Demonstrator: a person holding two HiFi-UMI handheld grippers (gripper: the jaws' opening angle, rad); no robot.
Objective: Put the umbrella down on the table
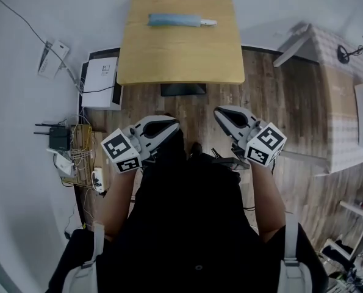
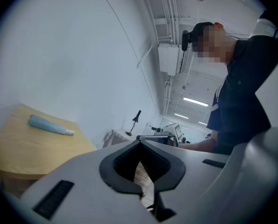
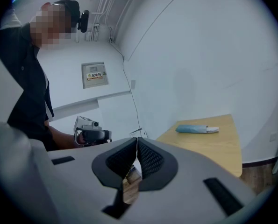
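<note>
A folded light-blue umbrella (image 1: pixel 175 21) with a white handle lies across the far part of the light wooden table (image 1: pixel 181 57). It also shows in the left gripper view as the umbrella (image 2: pixel 50 124) on the table (image 2: pixel 31 153), and in the right gripper view as the umbrella (image 3: pixel 195 129) on the table (image 3: pixel 213 148). Both grippers are held close to the person's body, well short of the table, with their tips turned toward each other. My left gripper (image 1: pixel 169 126) (image 2: pixel 139 141) is shut and holds nothing. My right gripper (image 1: pixel 222 113) (image 3: pixel 137 138) is shut and holds nothing too.
On the floor left of the table stands a white box (image 1: pixel 100 75); nearer lie a router (image 1: pixel 59 138) and tangled cables (image 1: pixel 82 160). A white checked piece of furniture (image 1: pixel 346 96) and a black desk lamp (image 1: pixel 355 49) fill the right side. Wooden floor (image 1: pixel 196 112) lies between me and the table.
</note>
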